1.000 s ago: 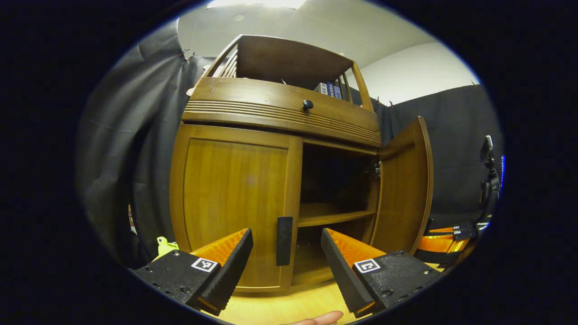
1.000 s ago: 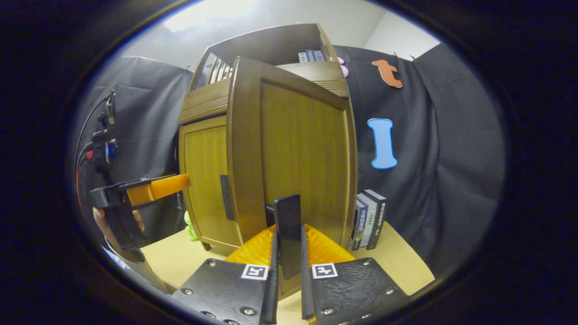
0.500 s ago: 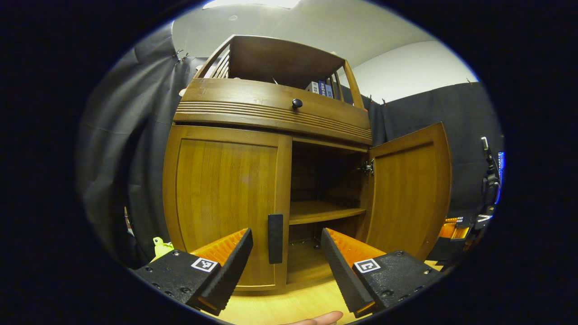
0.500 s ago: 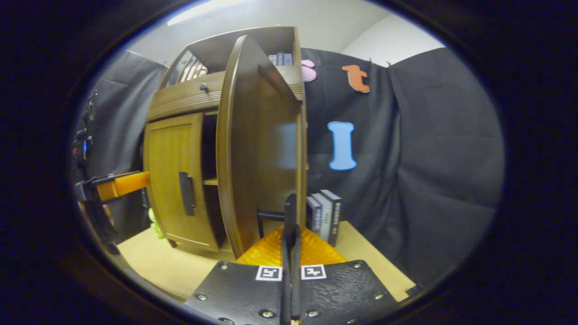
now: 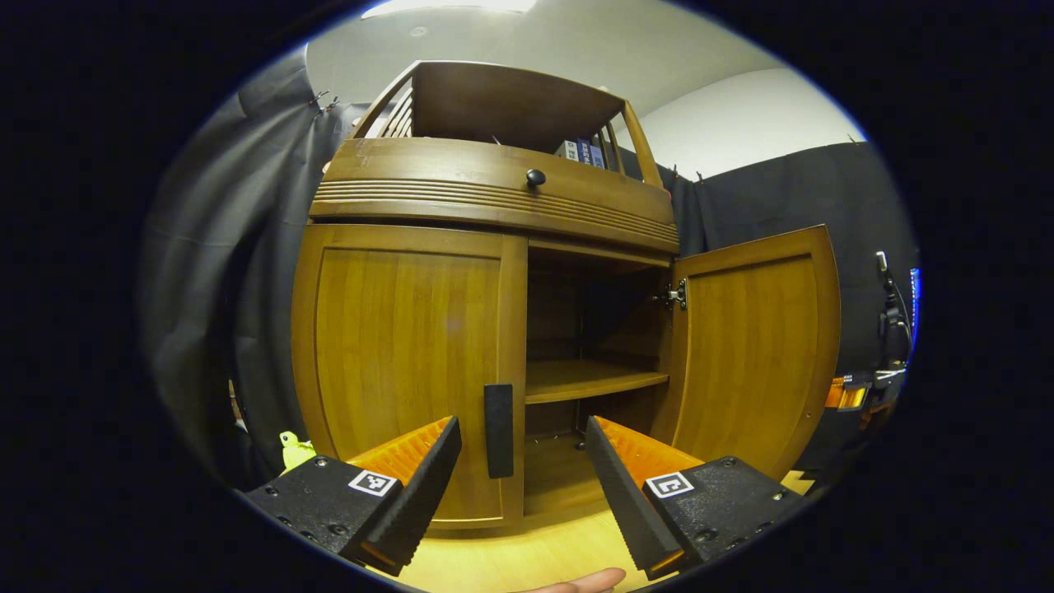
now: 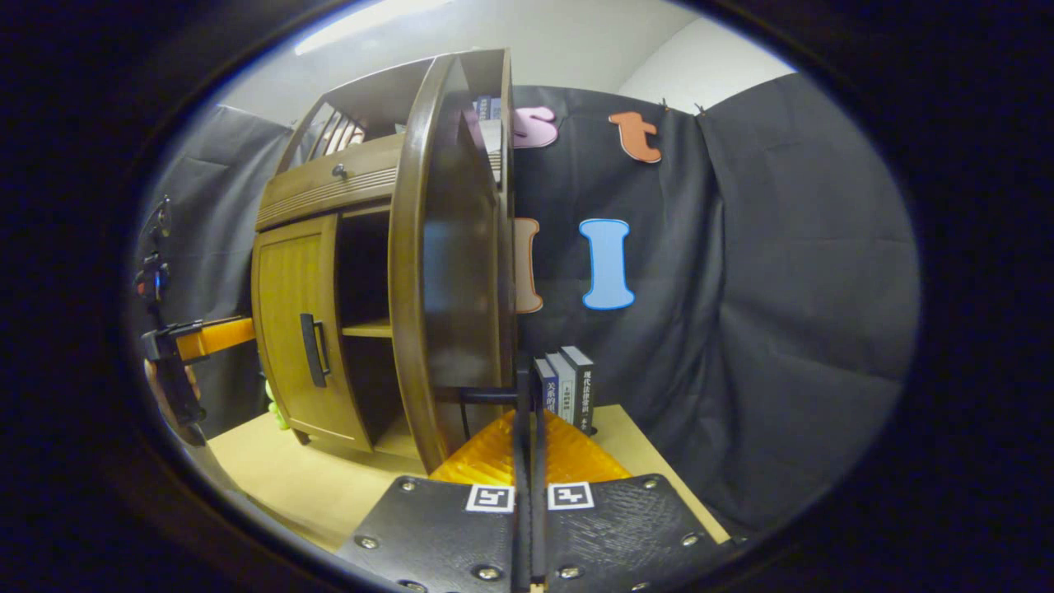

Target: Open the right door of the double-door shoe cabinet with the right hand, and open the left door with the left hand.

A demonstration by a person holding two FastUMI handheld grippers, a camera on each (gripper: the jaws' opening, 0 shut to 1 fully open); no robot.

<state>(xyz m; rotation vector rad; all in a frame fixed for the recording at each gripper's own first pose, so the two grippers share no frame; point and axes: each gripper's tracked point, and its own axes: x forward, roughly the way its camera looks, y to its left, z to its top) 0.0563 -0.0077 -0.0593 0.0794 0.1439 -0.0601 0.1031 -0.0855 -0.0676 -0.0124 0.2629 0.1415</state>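
Both my tongs are at the shoe cabinet (image 5: 494, 177). My right gripper (image 6: 528, 461) is clamped tight: in the right gripper view its two black fingers stand almost together, with the thin dark handle (image 6: 522, 395) of the right door (image 6: 445, 263) pinched between them, seen edge-on. That door stands swung well out from the cabinet front, so I look along its edge and down its outer face. In the left gripper view the same right door (image 5: 753, 346) hangs wide on its hinge (image 5: 677, 294), its inner side turned towards me, and the dark inside of the cabinet shows with one wooden shelf (image 5: 589, 379) across it

My left gripper (image 5: 520, 461) is spread wide and holds nothing. Its orange-faced fingers (image 5: 412, 449) reach up on either side of the black handle (image 5: 498, 418) of the left door (image 5: 408, 362), which shows in the gap between them; I cannot tell how close they are to it. The left door lies flush with the cabinet front, not opened. From the right gripper view I see my left gripper (image 6: 202, 342) off to the side, in front of that left door (image 6: 292, 329), with my hand behind it

Above the doors runs a drawer front with a small dark knob (image 5: 535, 176), and above that an open rack. A row of upright books (image 6: 566, 391) stands on the light wooden table (image 6: 288, 482) beside the cabinet, just past the open door. A small yellow-green thing (image 5: 294, 449) lies by the cabinet's left foot
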